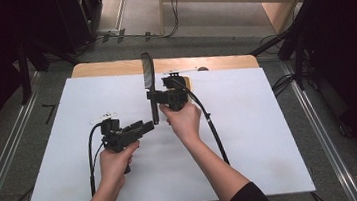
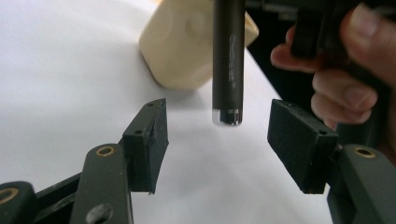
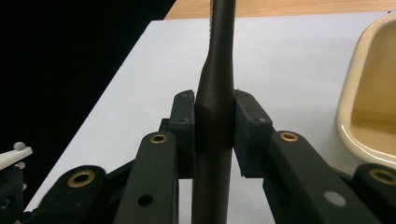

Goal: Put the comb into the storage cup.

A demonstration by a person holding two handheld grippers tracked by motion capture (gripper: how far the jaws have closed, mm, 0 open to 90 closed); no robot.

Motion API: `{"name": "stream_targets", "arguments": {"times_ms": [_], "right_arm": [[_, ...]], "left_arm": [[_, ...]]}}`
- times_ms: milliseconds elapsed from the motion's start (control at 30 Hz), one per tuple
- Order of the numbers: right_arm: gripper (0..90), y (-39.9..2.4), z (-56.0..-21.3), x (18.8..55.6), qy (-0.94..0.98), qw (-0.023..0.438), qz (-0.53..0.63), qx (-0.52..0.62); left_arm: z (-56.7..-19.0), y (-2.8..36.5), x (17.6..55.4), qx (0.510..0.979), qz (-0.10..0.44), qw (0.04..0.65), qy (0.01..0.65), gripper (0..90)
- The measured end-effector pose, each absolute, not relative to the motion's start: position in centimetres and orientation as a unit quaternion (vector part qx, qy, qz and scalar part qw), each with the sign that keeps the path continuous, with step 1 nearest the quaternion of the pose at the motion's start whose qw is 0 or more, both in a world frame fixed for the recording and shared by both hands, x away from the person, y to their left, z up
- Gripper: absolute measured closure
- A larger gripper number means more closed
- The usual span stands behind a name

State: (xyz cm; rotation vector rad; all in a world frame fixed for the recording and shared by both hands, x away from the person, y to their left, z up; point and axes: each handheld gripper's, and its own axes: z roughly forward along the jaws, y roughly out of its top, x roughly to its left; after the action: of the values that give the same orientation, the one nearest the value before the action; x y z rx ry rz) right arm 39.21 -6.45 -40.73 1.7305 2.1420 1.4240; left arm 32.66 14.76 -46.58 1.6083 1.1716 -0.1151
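Faint, unreadable print along the dark handle [image 2: 229,60]; no legible text.

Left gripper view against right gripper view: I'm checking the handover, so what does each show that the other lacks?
The left gripper view gives the dark tool's lower end with its shiny tip, hanging free between the open left tongs, plus the other hand's fingers. The right gripper view gives the right tongs clamped on the tool's shaft. Both share the tool, the white table cover and the cream container.
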Motion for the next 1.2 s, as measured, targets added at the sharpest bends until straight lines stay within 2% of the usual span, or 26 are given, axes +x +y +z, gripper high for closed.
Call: {"name": "stream_targets", "arguments": {"times_ms": [367,1200], "right_arm": [[70.0,-7.0,-40.4,38.9,0.693,0.029,0.464,0.551],[70.0,-7.3,-39.8,38.0,0.694,0.05,0.486,0.528]], "left_arm": [[-45.9,14.6,32.8,0.735,-0.051,0.499,0.455,37.0],[-45.8,14.9,31.2,0.852,-0.019,0.396,0.342,33.4]]}}
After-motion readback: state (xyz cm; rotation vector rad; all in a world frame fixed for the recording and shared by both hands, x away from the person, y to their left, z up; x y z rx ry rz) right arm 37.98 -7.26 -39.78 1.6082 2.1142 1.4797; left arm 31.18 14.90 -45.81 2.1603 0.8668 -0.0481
